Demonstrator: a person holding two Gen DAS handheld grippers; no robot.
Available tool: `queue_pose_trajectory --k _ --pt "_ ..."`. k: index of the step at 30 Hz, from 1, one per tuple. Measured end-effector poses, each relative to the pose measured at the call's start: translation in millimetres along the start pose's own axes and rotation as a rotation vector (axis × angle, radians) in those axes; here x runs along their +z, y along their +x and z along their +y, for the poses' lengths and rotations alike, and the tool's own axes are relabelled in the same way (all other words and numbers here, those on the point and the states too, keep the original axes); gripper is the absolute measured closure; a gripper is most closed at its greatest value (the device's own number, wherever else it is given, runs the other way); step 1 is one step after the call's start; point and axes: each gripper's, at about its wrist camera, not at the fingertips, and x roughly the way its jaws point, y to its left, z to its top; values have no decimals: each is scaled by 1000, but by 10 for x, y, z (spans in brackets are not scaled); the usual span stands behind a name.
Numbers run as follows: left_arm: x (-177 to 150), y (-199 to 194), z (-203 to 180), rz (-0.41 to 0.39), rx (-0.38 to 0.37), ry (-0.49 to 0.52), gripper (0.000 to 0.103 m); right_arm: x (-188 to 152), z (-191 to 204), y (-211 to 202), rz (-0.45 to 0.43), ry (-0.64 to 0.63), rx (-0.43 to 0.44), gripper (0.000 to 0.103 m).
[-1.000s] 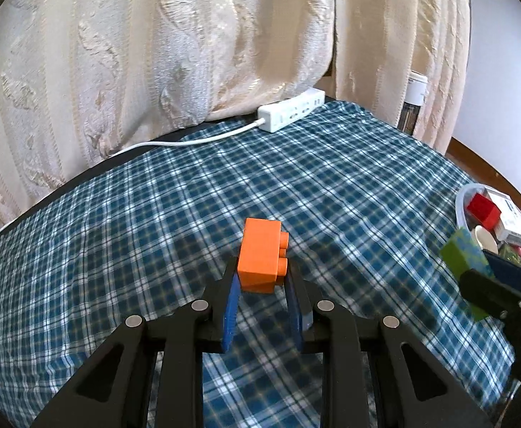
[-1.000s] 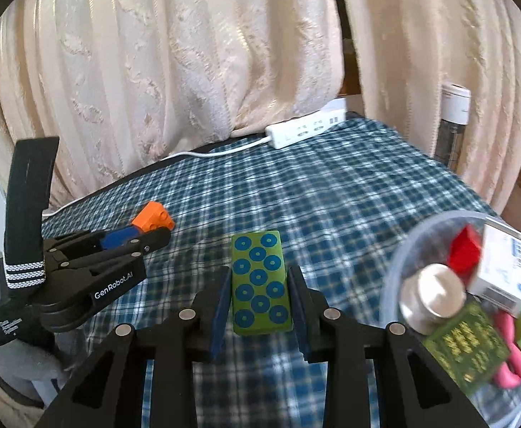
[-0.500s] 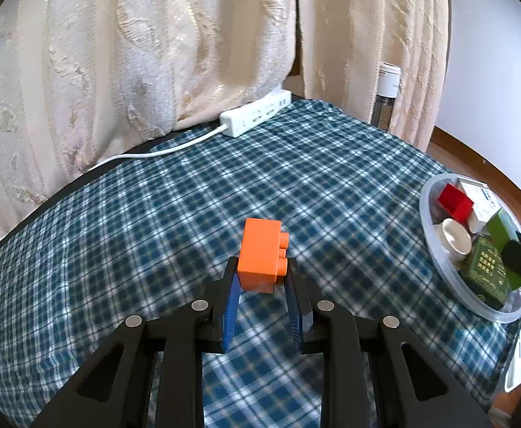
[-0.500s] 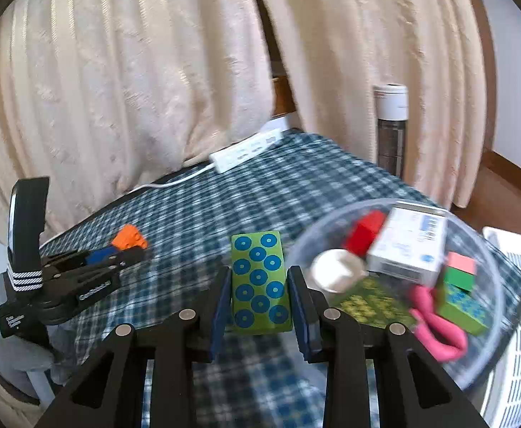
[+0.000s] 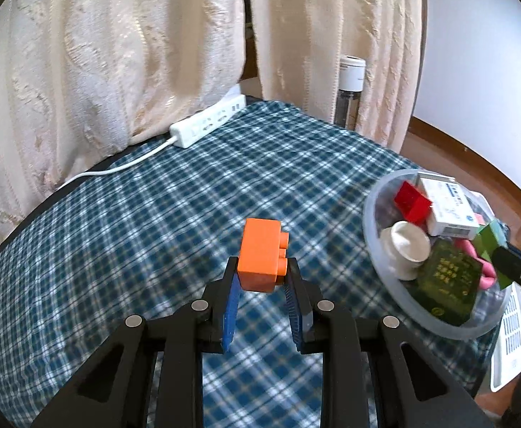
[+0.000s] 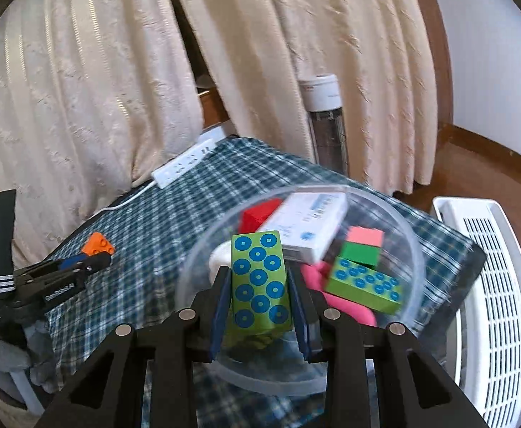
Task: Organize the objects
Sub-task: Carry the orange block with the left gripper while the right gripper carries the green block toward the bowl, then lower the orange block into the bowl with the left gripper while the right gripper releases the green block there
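My left gripper [image 5: 261, 278] is shut on an orange toy brick [image 5: 262, 254] and holds it above the plaid tablecloth [image 5: 189, 192]. My right gripper [image 6: 259, 285] is shut on a green block with blue dots [image 6: 259, 281] and holds it over the clear plastic bowl [image 6: 412, 249]. The bowl [image 5: 371, 221] holds a red block [image 5: 412, 201], a white box [image 5: 447, 210], a white cup [image 5: 408, 249], a dark green packet [image 5: 447, 285], a pink item [image 6: 346, 308], a second dotted green block [image 6: 365, 285] and a pink-and-green brick [image 6: 363, 248]. The left gripper with its brick also shows in the right wrist view [image 6: 92, 253].
A white power strip [image 5: 208, 121] with its cable lies at the table's far edge by the cream curtains [image 5: 117, 53]. A white-capped cylinder [image 6: 324, 125] stands behind the table. A white slatted appliance [image 6: 488, 296] sits on the floor to the right of the table.
My right gripper has carried the dotted green block rightward from above the cloth to above the bowl. My left gripper has swung right with the orange brick, so the bowl is in fuller view.
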Motion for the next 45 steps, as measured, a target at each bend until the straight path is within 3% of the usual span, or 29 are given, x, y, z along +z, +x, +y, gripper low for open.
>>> queue_pose_trajectory --k 19,33,45 --pt "170 133 -590 21 -84 60 78 -111 -302 106 34 49 26 70" --pt "272 316 -911 44 -174 98 78 -167 -272 143 39 -11 30 69" --pt "300 474 -1107 76 -208 134 78 -192 -280 166 38 -36 41 69"
